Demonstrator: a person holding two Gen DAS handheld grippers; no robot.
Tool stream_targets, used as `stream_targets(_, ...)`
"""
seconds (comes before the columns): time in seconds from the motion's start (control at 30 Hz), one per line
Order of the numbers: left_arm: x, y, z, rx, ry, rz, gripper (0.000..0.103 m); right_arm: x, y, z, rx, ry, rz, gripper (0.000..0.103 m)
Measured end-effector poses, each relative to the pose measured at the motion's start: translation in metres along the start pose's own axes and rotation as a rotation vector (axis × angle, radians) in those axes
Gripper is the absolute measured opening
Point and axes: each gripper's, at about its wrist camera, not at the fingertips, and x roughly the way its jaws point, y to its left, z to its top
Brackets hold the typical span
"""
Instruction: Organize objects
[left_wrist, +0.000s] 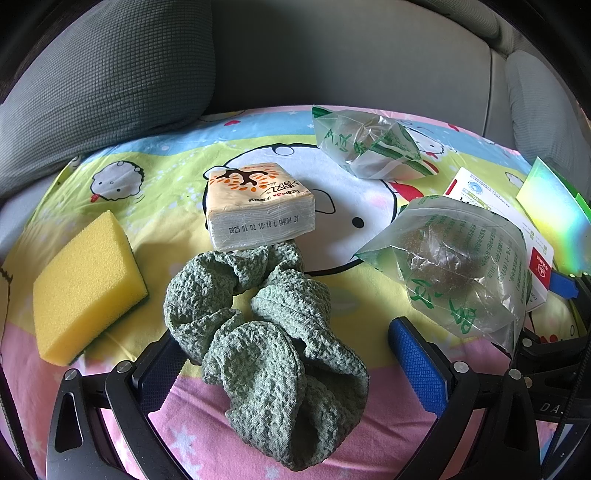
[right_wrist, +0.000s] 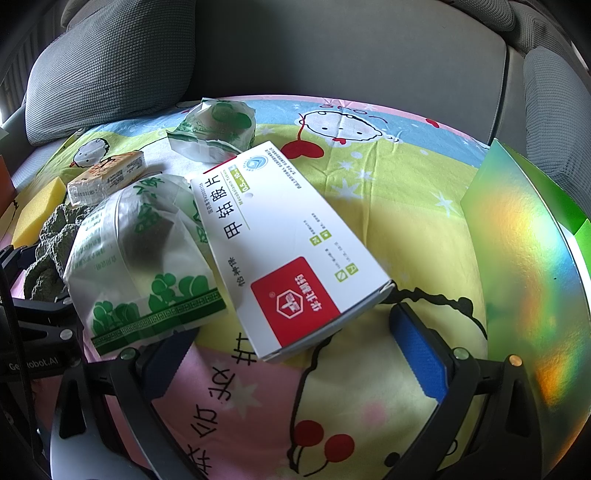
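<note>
My left fingers (left_wrist: 288, 354) are spread wide around the green cloth (left_wrist: 266, 332); it could bunch and slip. My right fingers (right_wrist: 295, 354) are wide apart too, near the white box (right_wrist: 288, 251).

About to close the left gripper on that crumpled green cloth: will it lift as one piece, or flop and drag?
The green cloth is bunched in soft folds, so it will likely sag and trail from the left gripper. It looks light. Its far edge touches the tissue pack, which may get nudged. The textured weave probably grips the pads well.
</note>
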Motion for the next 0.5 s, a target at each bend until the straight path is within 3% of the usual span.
stream_targets(0.37, -0.004, 0.003, 0.005, -0.039, 0.065, 0.034, 0.103, -0.005, -0.002, 0.003, 0.032, 0.057, -0.016, 0.099)
stream_targets(0.5, -0.028, 0.021, 0.008, -0.136, 0.047, -0.019, 0.103, -0.038, 0.000, 0.007, 0.044, -0.018, -0.003, 0.098)
